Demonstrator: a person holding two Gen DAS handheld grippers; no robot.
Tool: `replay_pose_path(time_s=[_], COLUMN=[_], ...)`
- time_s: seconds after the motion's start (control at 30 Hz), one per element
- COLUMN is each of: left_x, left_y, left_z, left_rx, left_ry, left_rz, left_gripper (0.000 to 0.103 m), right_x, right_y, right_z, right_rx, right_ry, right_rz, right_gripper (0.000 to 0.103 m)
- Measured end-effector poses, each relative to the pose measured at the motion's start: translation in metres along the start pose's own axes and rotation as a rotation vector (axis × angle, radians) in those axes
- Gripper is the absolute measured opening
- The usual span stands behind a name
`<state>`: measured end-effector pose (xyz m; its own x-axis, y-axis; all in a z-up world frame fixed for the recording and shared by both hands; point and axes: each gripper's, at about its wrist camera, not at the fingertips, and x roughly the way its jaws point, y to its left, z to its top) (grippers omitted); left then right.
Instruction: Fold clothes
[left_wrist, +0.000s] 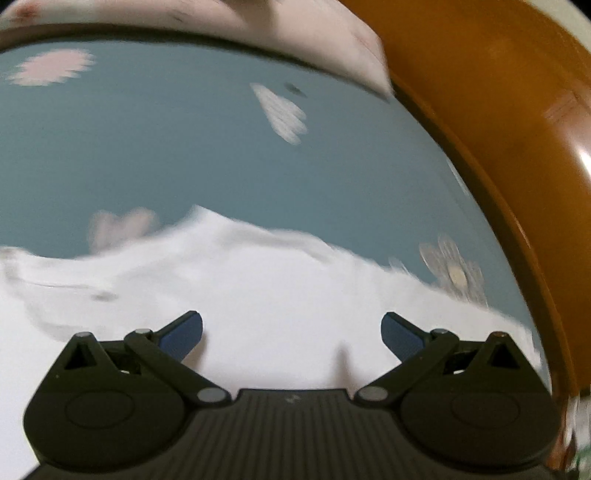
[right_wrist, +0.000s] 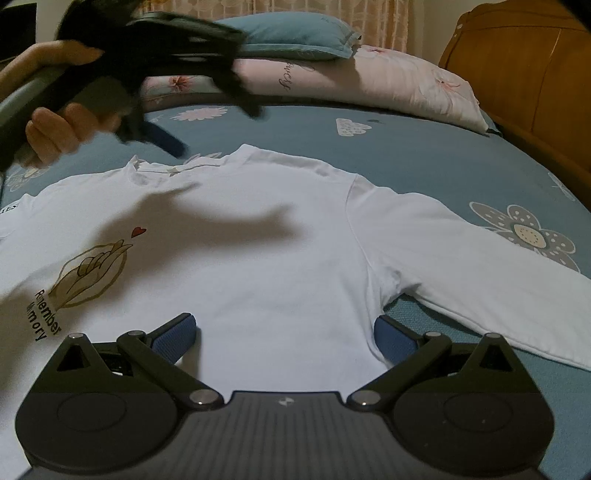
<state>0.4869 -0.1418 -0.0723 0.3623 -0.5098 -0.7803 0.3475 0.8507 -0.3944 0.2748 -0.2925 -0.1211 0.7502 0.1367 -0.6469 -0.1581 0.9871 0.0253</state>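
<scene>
Pre-fold stage: white long-sleeve shirt (right_wrist: 258, 240) spread flat, front up, mid-frame on blue bed (right_wrist: 424, 147); nothing folded yet. Right tool (right_wrist: 284, 334) wide, empty, low center by armpit w/ sleeve (right_wrist: 480, 258) at right. Left tool (left_wrist: 291, 334) wide, empty, blurred. Next: probably pinch sleeve, fold inward.

The white long-sleeved T-shirt (right_wrist: 280, 240) is smooth matt cloth with a printed motif. The blue floral bedsheet (right_wrist: 424, 155) is matt fabric. The headboard (right_wrist: 517, 74) is glossy orange-brown wood. Right gripper (right_wrist: 284, 332) pads (right_wrist: 173, 339) look textured blue rubber.
</scene>
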Motion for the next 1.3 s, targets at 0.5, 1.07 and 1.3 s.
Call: replay_pose_path(time_s=[0.5,1.07,1.3], left_x=[0.068,0.101,0.092], left_y=[0.002,-0.068,-0.073], left_z=[0.05,0.036,0.038], left_rx=[-0.046,0.173,0.175], left_ry=[-0.132,0.022,-0.007], left_rz=[0.056,-0.005,-0.007], left_gripper=[0.102,0.102,0.102], right_x=[-0.002,-0.001,0.0], right_y=[-0.001,-0.001,0.001], right_z=[0.0,0.0,-0.001], right_rx=[0.01,0.017,0.011], right_ry=[0.012,0.018,0.016], right_rz=[0.005,0.001,-0.011], right_gripper=[0.103,0.103,0.103])
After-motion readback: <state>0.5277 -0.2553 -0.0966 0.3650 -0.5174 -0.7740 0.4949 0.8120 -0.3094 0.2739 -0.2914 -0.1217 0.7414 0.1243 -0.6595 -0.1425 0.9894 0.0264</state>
